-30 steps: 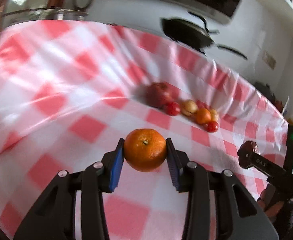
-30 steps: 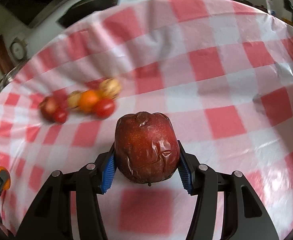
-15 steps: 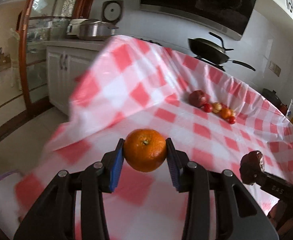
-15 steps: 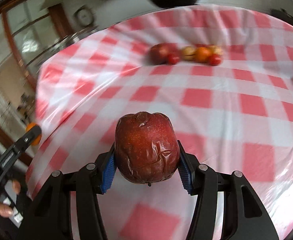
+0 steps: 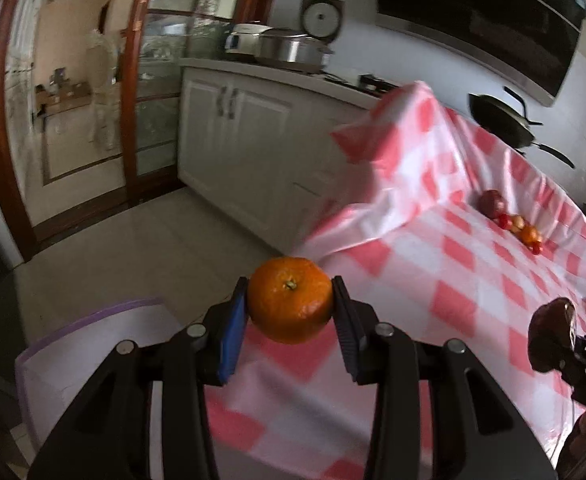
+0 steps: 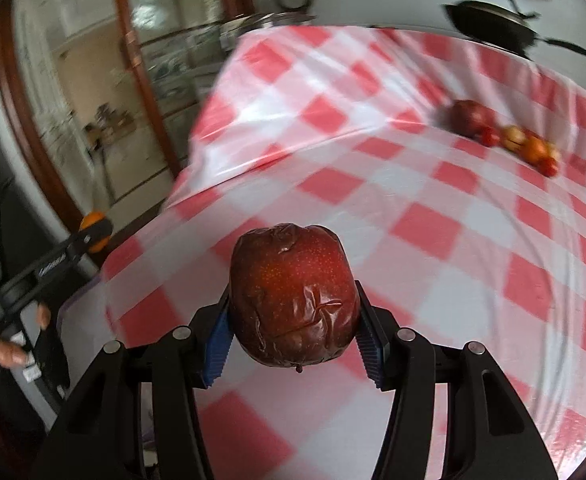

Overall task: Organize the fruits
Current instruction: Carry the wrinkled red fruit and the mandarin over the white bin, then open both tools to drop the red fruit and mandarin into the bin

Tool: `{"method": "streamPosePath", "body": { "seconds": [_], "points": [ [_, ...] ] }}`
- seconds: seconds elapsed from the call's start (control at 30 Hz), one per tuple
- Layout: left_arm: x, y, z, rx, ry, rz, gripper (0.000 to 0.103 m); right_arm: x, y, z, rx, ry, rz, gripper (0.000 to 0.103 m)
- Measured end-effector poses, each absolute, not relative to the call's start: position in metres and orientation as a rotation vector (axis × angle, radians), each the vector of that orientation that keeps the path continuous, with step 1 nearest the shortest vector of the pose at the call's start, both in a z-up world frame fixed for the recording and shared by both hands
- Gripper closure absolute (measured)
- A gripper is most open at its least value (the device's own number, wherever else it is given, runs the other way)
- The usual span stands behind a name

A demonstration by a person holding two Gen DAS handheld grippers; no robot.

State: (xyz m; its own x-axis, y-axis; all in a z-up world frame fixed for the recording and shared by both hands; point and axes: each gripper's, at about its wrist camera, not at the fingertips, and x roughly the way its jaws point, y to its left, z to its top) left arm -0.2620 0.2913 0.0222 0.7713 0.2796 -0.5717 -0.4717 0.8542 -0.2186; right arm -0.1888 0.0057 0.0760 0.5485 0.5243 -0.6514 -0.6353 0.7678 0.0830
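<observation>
A red-and-white checked cloth [image 6: 433, 208] covers the table, glossy and rumpled, its near corner hanging down toward a pale tiled floor [image 5: 133, 248]. Behind it run white cabinets [image 5: 233, 120] with a steel pot [image 5: 289, 46] on the counter, a black pan [image 5: 501, 120] farther along, and a wood-framed glass door [image 5: 133, 80] on the left. A white bin with a purple rim [image 5: 85, 344] stands just below the table's corner.

Far across the cloth, a small row of fruit [image 6: 505, 138] lies close together: a dark red one at the left end, then little red, yellow and orange pieces, blurred.

The left gripper [image 5: 291, 316] is clamped on an orange [image 5: 289, 300], stem facing the camera, held in the air over the table's near edge, with the bin below and to the left. The right gripper [image 6: 293, 328] squeezes a wrinkled dark red apple [image 6: 293, 296] between its blue pads [image 6: 219, 344], held above the cloth near the same corner. Both held fruits are well apart from the row.
</observation>
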Motion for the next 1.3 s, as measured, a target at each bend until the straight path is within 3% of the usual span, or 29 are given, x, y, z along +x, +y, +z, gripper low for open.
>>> {"method": "streamPosePath", "body": {
  "seconds": [0.47,1.03,1.3],
  "points": [
    [-0.326,0.362,-0.028,-0.417,0.65,0.589,0.062,-0.278,0.1,0.051,-0.412,0.694,1.013,0.05],
    [-0.302,0.409,-0.145,-0.421,1.081,0.655,0.062,-0.324,0.22,-0.101,-0.936,0.945,1.104,0.05],
    [-0.293,0.406,-0.164,-0.379,1.129,0.654,0.062,-0.323,0.236,-0.132,-1.057,0.997,1.059,0.05]
  ]
}}
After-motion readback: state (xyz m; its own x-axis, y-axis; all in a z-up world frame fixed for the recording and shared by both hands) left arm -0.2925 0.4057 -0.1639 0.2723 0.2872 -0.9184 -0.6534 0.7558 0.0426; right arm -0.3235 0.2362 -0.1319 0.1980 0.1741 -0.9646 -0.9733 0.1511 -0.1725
